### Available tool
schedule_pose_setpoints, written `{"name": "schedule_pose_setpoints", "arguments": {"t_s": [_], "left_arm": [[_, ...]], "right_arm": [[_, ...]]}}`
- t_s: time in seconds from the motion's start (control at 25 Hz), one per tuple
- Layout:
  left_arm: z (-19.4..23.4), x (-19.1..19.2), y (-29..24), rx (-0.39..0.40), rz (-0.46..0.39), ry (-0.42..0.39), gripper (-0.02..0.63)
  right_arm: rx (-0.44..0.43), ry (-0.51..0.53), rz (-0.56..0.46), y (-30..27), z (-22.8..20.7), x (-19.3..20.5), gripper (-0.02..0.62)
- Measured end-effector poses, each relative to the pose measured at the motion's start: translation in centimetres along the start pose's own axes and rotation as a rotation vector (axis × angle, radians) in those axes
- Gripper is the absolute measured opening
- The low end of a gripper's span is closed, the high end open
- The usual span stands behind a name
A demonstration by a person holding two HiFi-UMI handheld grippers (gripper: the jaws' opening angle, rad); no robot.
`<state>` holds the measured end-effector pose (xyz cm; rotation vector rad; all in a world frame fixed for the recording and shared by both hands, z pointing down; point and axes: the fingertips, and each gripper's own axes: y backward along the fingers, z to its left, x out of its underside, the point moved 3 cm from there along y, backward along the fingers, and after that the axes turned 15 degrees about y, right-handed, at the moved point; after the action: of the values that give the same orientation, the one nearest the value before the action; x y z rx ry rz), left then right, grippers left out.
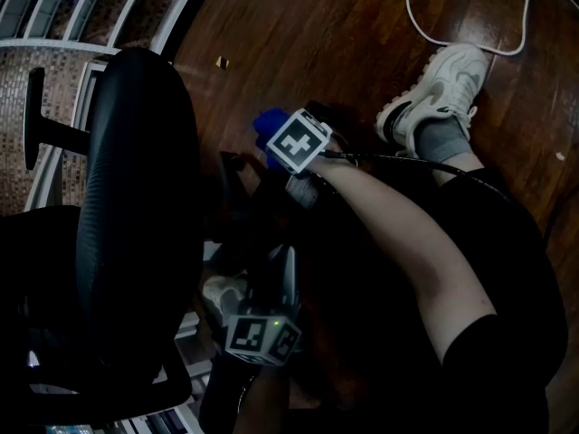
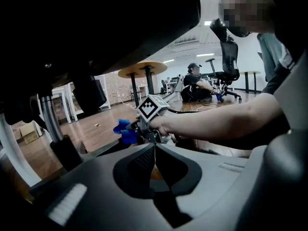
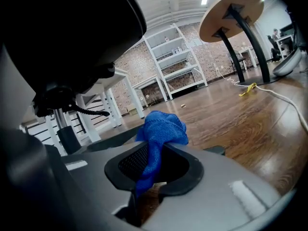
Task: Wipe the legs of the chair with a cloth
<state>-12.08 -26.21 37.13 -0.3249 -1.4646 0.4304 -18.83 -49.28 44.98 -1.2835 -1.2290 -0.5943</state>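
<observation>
The black office chair (image 1: 136,197) fills the left of the head view; its seat looms over both gripper views. My right gripper (image 3: 154,146) is shut on a blue cloth (image 3: 161,129), which bunches up above the jaws. It sits low by a dark chair leg (image 3: 113,137), with the chair column (image 3: 65,131) to the left. In the head view the cloth (image 1: 268,127) pokes out beyond the right gripper (image 1: 276,143). My left gripper (image 2: 155,147) is shut with nothing in it, and looks at the right gripper's marker cube (image 2: 153,107) and the cloth (image 2: 125,131).
A person's white shoe (image 1: 443,89) and a white cable (image 1: 452,43) lie on the dark wooden floor to the right. A round wooden table (image 3: 231,13) and white shelves (image 3: 178,57) stand farther off. Another person (image 2: 195,83) sits by a second chair (image 2: 228,57).
</observation>
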Motion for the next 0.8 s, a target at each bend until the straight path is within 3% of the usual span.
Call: {"name": "schedule_pose_setpoints", "arguments": {"t_s": [0.2,0.56,0.64,0.8], "left_arm": [[-0.5,0.5,-0.4,0.012,0.011,0.008,0.005],[-0.9,1.0,-0.4,0.019,0.026,0.011,0.005],[-1.0,0.9,-0.4,0.019,0.026,0.008,0.005],[-1.5,1.3,-0.5,0.026,0.038,0.008,0.005]], "right_arm": [[0.09,0.062,-0.006,1.0,-2.8,-0.1,0.091],[0.193,-0.04,-0.022,2.3,-5.8,1.0,0.091],[0.233,0.017,-0.003,2.5,-6.3,0.9,0.091],[0.348,0.295,0.119,2.5,-6.9,1.2,0.089]]}}
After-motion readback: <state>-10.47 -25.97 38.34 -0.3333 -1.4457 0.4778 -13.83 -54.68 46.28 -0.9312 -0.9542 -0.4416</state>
